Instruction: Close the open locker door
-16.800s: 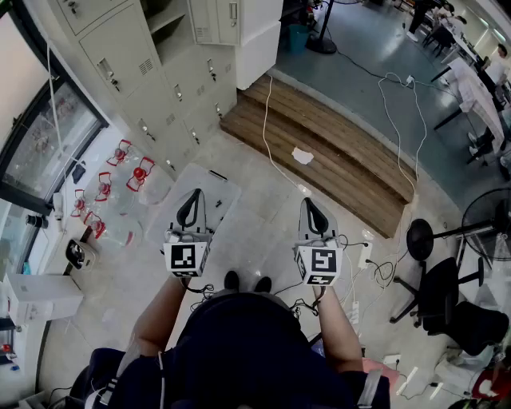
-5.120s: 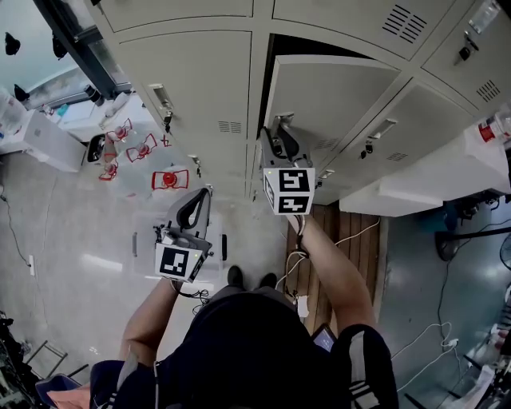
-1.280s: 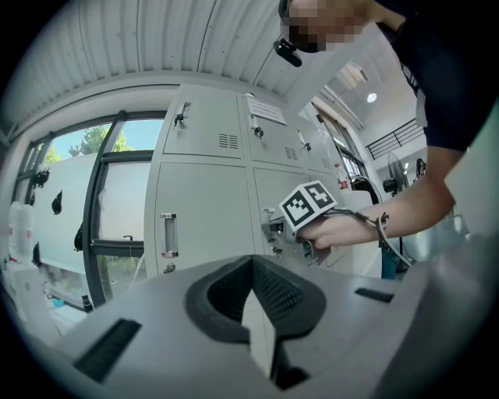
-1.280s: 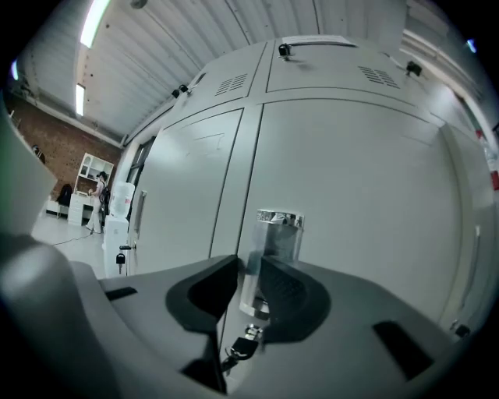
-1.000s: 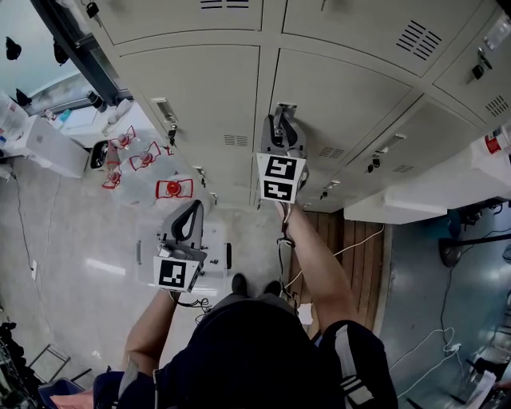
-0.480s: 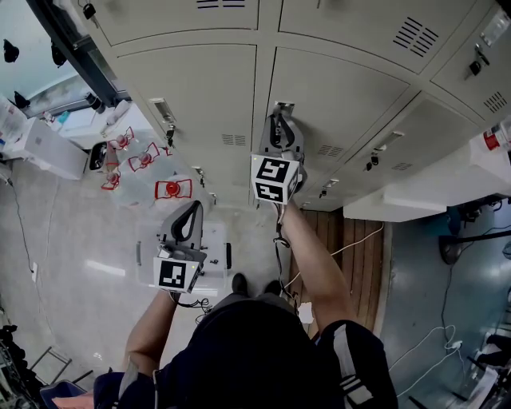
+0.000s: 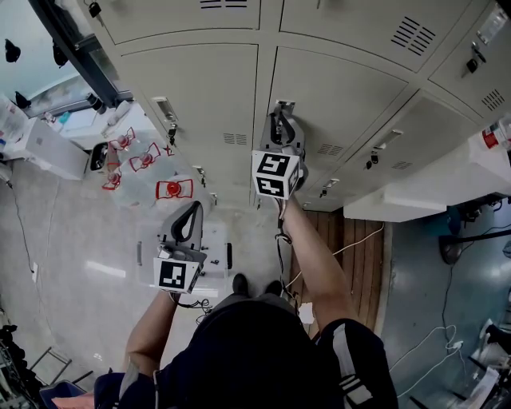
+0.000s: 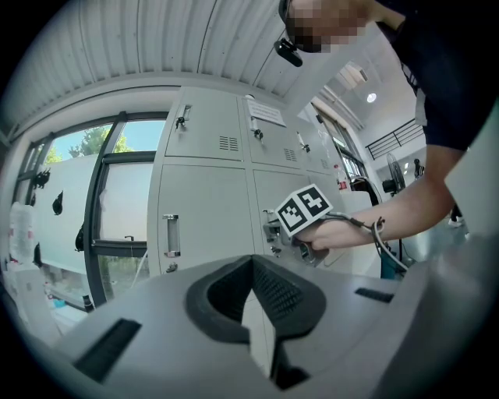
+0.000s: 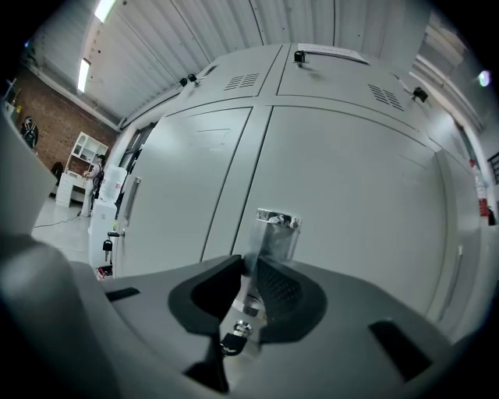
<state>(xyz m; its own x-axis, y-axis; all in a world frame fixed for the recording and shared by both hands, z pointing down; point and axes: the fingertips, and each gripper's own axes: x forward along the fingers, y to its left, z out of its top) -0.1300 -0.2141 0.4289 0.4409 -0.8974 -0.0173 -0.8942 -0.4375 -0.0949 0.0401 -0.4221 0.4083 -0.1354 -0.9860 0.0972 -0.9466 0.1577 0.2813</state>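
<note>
Partly hidden at the locker door (image 7: 343,88)
Lower end of handle (image 9: 274,230) covered; key (image 9: 231,337) half masked; top lockers (image 7: 160,16) cropped by frame edge.

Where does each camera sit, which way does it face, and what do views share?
Head view: on the person's head, looking steeply down at lockers; shows torso, arms, left gripper, right gripper.
Left gripper view: on the left gripper, facing the lockers level; shows its shut jaws, right forearm.
Right gripper view: on the right gripper, facing the locker door; its jaws clamp the handle.
Shared: all three show the right gripper.
</note>
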